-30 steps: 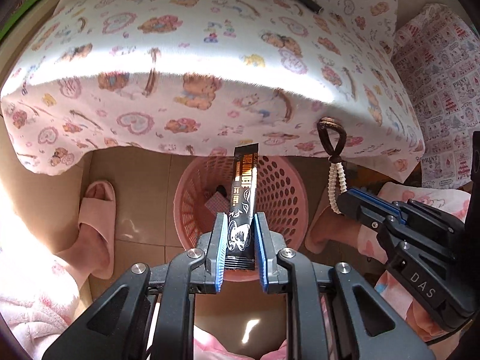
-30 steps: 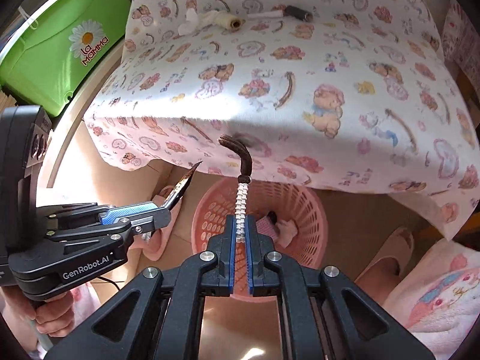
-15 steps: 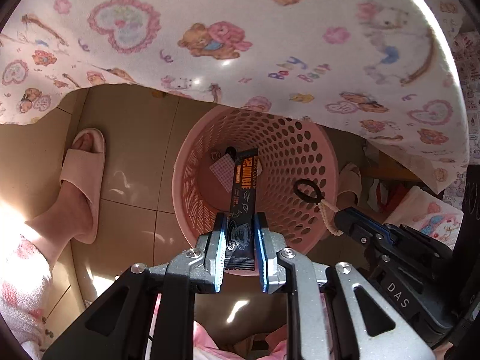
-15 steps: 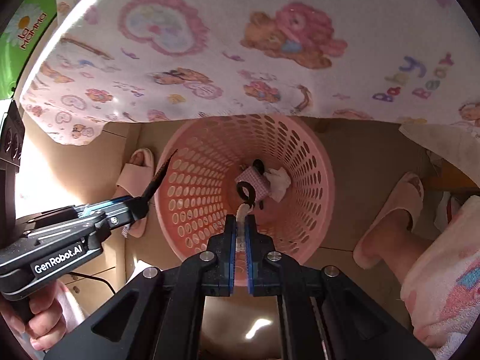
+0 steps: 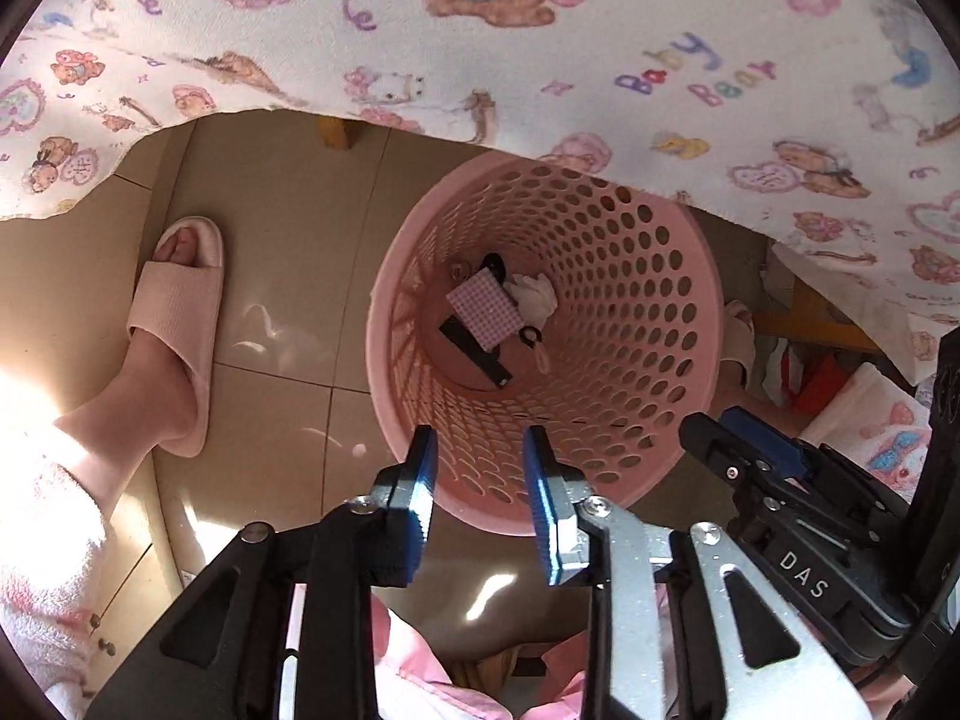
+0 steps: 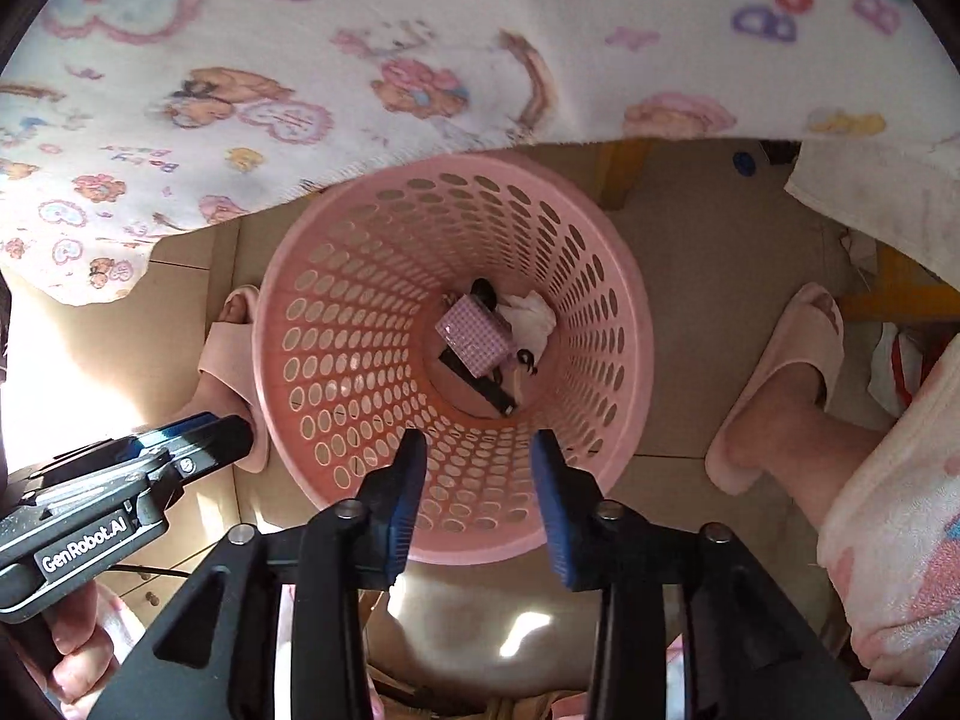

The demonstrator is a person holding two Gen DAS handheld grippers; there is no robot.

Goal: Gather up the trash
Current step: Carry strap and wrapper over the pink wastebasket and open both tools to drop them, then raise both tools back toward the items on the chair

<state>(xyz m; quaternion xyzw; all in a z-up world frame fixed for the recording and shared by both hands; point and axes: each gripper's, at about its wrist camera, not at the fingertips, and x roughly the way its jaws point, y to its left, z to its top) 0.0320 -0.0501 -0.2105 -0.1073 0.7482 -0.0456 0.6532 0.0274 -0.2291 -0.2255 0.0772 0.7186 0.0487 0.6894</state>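
A pink perforated basket [image 5: 636, 276] [image 6: 336, 324] stands on the floor under the table's edge. On its bottom lie a black sachet [image 5: 474, 351] [image 6: 480, 384], a pink checked wrapper [image 5: 485, 307] [image 6: 474, 333], a white tissue [image 5: 534, 294] [image 6: 531, 315] and a hair tie with a beaded cord [image 5: 536, 343] [image 6: 524, 360]. My left gripper [image 5: 480, 480] is open and empty above the basket's near rim. My right gripper [image 6: 478, 474] is open and empty above the same rim. Each gripper shows in the other's view, the right one [image 5: 750, 450] and the left one [image 6: 180, 438].
A teddy-bear patterned tablecloth [image 5: 540, 48] [image 6: 420, 60] hangs over the far side of the basket. The person's feet in pink slippers [image 5: 174, 324] [image 6: 780, 378] stand on either side on the beige tiled floor [image 5: 282, 240].
Both grippers opened over the basket. The black sachet fell from the left one and the hair tie from the right one; both now lie on the basket's bottom.
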